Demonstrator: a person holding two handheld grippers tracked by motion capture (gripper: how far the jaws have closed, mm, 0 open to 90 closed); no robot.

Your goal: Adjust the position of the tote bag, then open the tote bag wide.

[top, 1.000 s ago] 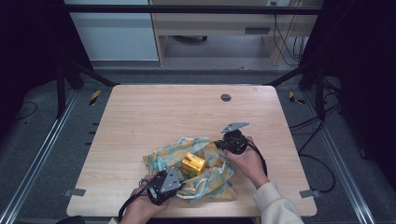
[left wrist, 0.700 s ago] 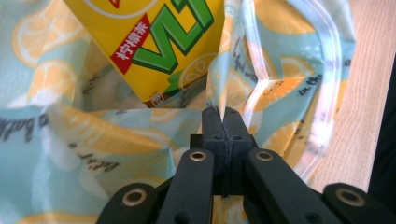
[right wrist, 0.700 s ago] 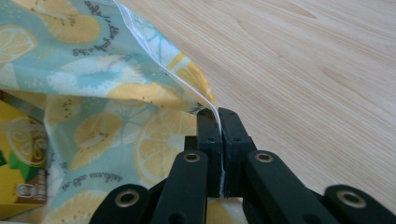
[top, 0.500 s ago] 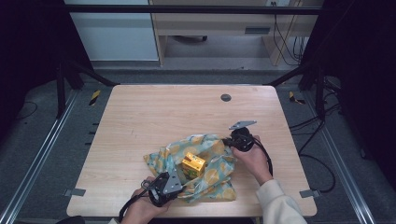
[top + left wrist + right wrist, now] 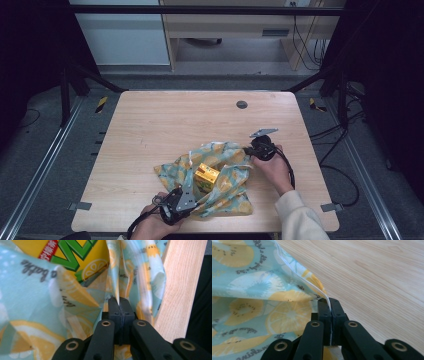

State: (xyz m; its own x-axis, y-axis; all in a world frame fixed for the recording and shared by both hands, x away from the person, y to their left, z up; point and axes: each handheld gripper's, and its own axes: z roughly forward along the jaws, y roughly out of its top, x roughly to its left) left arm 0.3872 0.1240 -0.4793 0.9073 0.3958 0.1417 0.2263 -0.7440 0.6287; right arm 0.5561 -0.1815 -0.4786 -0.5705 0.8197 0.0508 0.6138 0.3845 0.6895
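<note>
At the near edge of the table (image 5: 150, 125), the left gripper (image 5: 186, 189) is clenched on a fold of the lemon-printed cloth (image 5: 227, 192), the fabric being pinched between its closed jaws in the left gripper view. A yellow carton (image 5: 206, 176) is seated in the middle of the cloth, partly wrapped. At the cloth's right corner, its hemmed edge is clamped by the right gripper (image 5: 248, 151), jaws pressed together.

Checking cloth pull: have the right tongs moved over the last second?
Yes. The right tongs, shut on the cloth, moved rightward, toward the table's right edge.
</note>
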